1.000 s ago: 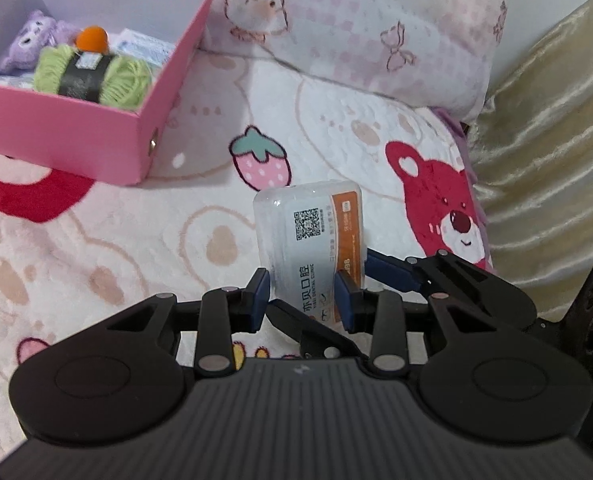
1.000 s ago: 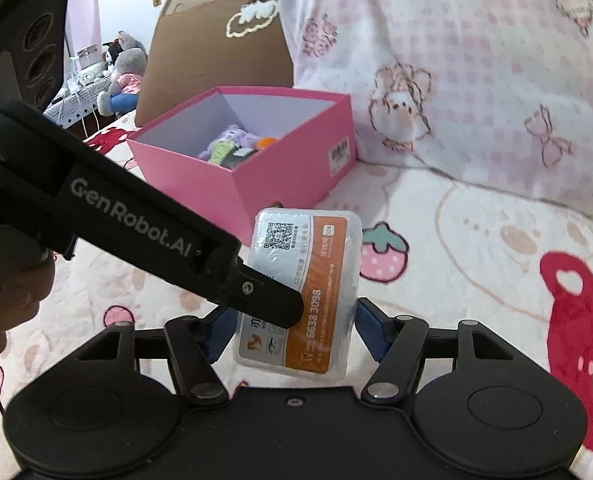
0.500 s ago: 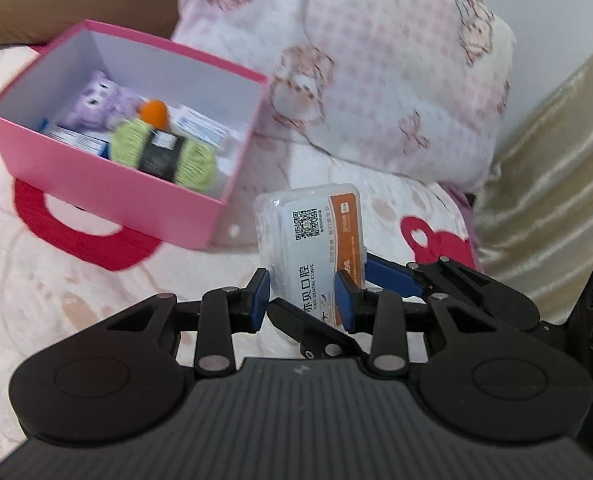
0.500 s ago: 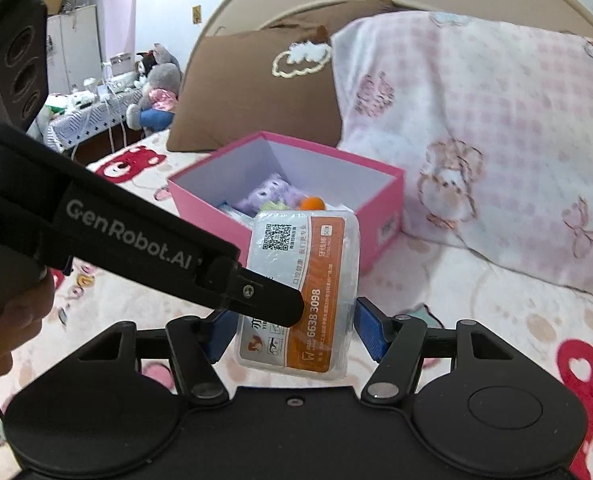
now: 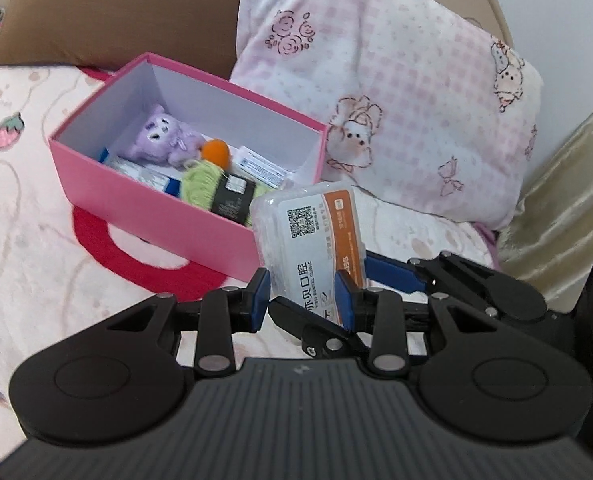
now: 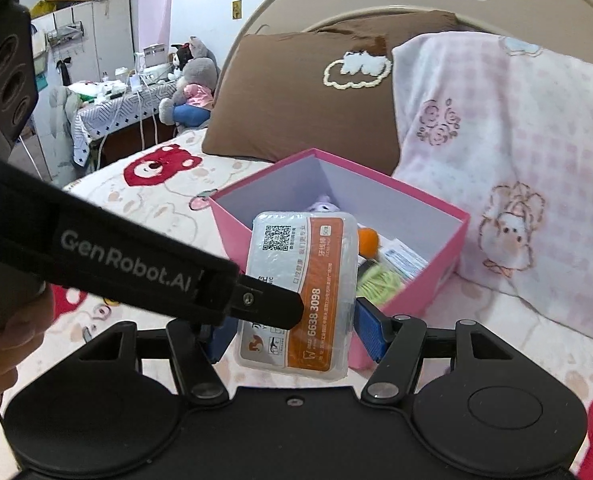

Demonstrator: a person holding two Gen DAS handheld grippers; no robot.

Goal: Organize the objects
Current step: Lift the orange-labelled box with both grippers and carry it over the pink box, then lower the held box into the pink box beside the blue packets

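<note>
A clear plastic box with an orange and white label [image 5: 312, 232] hangs in the air, held by both grippers. My left gripper [image 5: 302, 300] is shut on it, one blue pad on its labelled face and one behind. In the right wrist view the same labelled box [image 6: 300, 292] sits between the blue pads of my right gripper [image 6: 294, 334], which is shut across its width. The left gripper's black finger [image 6: 264, 304] crosses the label there. Just beyond stands an open pink box [image 5: 156, 208], also the pink box [image 6: 408, 300], holding a purple plush [image 5: 164, 140], an orange ball [image 5: 215, 151], green yarn [image 5: 204, 184] and flat packets.
All of this is on a bed with a bear and strawberry blanket [image 5: 28, 240]. A pink checked pillow [image 5: 396, 100] and a brown pillow [image 6: 304, 100] lean on the headboard behind the pink box. A gold curtain [image 5: 568, 200] hangs at the right. A hand [image 6: 0, 340] grips the left tool.
Both grippers have risen with the labelled box and moved toward the pink box, which now sits closer and lower in both views. The grip on the box looks the same.
</note>
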